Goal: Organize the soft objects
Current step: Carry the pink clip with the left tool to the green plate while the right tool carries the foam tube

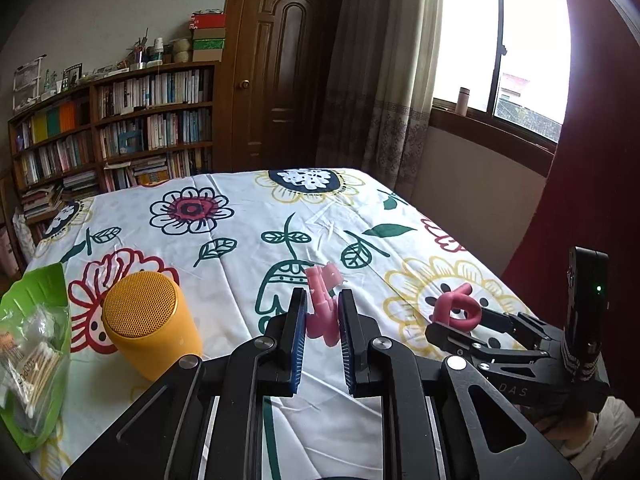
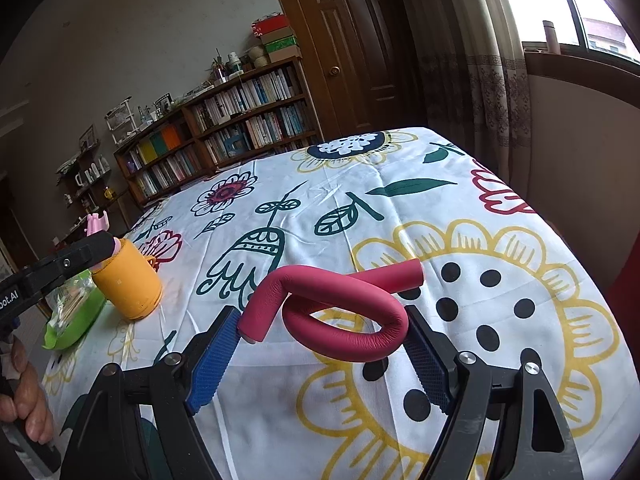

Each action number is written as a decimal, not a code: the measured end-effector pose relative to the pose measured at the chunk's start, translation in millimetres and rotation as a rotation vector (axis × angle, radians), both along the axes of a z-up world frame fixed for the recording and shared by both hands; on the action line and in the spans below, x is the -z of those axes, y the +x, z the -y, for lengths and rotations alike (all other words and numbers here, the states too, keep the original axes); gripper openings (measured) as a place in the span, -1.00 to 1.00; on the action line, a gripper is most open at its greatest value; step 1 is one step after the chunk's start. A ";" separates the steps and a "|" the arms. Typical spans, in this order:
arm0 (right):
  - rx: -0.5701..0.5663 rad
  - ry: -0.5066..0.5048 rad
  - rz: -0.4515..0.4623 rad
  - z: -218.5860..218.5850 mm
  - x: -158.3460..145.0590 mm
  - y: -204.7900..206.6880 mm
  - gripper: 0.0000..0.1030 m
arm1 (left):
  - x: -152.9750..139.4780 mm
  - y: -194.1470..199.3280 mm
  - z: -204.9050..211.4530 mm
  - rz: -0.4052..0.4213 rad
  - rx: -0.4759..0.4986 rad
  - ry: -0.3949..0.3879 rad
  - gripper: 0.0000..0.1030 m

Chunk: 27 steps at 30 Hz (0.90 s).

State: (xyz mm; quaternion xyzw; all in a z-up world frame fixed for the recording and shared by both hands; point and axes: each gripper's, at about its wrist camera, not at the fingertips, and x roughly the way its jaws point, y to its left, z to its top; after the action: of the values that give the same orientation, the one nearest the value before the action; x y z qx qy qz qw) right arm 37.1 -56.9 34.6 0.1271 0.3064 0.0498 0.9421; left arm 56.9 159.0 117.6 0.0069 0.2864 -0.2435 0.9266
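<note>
My left gripper (image 1: 322,295) is shut on a pale pink soft toothed piece (image 1: 322,308), held above the flowered tablecloth (image 1: 224,248); in the right wrist view that piece (image 2: 97,224) pokes up from the left gripper (image 2: 106,245) over the yellow cylinder. My right gripper (image 2: 320,314) is shut on a dark pink foam tube (image 2: 352,340) bent into a loop, its blue pads (image 2: 212,360) pressing the tube's end and the loop's side. In the left wrist view the right gripper (image 1: 450,324) carries the looped tube (image 1: 456,308) at the right.
A yellow cylinder with a mesh top (image 1: 148,320) (image 2: 128,284) stands at the table's left. A green pack of cotton swabs (image 1: 32,344) (image 2: 72,316) lies beside it. A hand (image 2: 24,400) grips the left handle. Bookshelf, door and window lie beyond the table.
</note>
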 end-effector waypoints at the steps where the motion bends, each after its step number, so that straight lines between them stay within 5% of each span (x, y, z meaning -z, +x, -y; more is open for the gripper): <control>1: -0.001 0.000 0.003 -1.0 -1.0 -0.5 0.62 | -2.1 1.6 -2.5 0.004 -0.006 -0.007 -0.69; 27: -0.136 -0.011 0.140 -87.0 -48.6 23.2 0.62 | -21.5 17.8 -83.9 0.077 -0.194 -0.151 -0.69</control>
State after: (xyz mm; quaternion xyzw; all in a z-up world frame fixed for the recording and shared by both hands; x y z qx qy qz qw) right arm 60.3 30.1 83.2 0.0971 0.2478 0.1207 0.9564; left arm 74.6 242.9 139.1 -0.0811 0.2308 -0.1732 0.9540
